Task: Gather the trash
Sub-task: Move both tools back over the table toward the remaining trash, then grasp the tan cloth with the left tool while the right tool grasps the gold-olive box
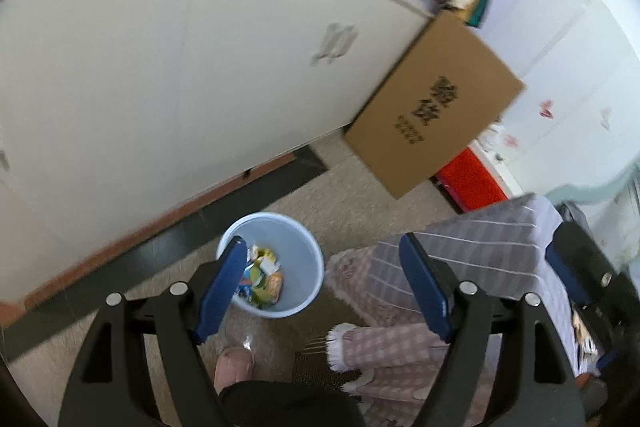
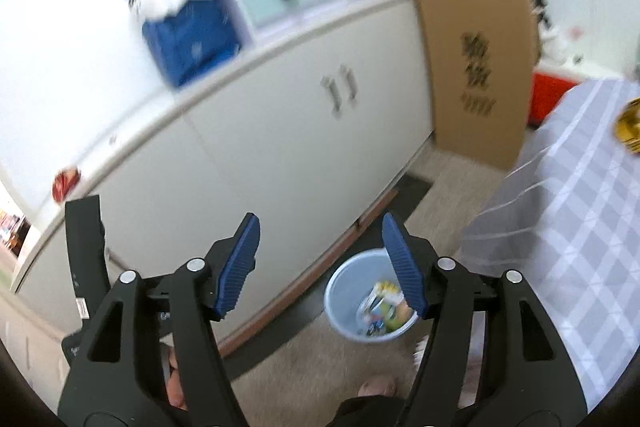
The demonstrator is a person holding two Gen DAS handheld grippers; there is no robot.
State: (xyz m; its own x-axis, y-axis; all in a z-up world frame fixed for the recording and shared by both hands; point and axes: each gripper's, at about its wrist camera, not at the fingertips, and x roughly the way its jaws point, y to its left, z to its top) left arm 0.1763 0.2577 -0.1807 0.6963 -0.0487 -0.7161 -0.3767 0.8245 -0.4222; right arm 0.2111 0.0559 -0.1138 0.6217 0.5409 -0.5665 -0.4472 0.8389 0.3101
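Cabinet: a long cream cabinet [image 2: 280,131] with paired door handles lines the wall.
Box: a flat cardboard box [image 1: 436,103] leans against its end.
Tablecloth: grey checked tablecloth [image 2: 568,195] drapes nearby.
Crate: a blue crate [image 2: 192,39] sits on top.

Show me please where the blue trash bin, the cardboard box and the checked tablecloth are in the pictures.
blue trash bin [image 1: 304,247], left wrist view, bare inner wall.
cardboard box [image 2: 452,47], right wrist view, plain front face.
checked tablecloth [image 2: 568,211], right wrist view, top surface.
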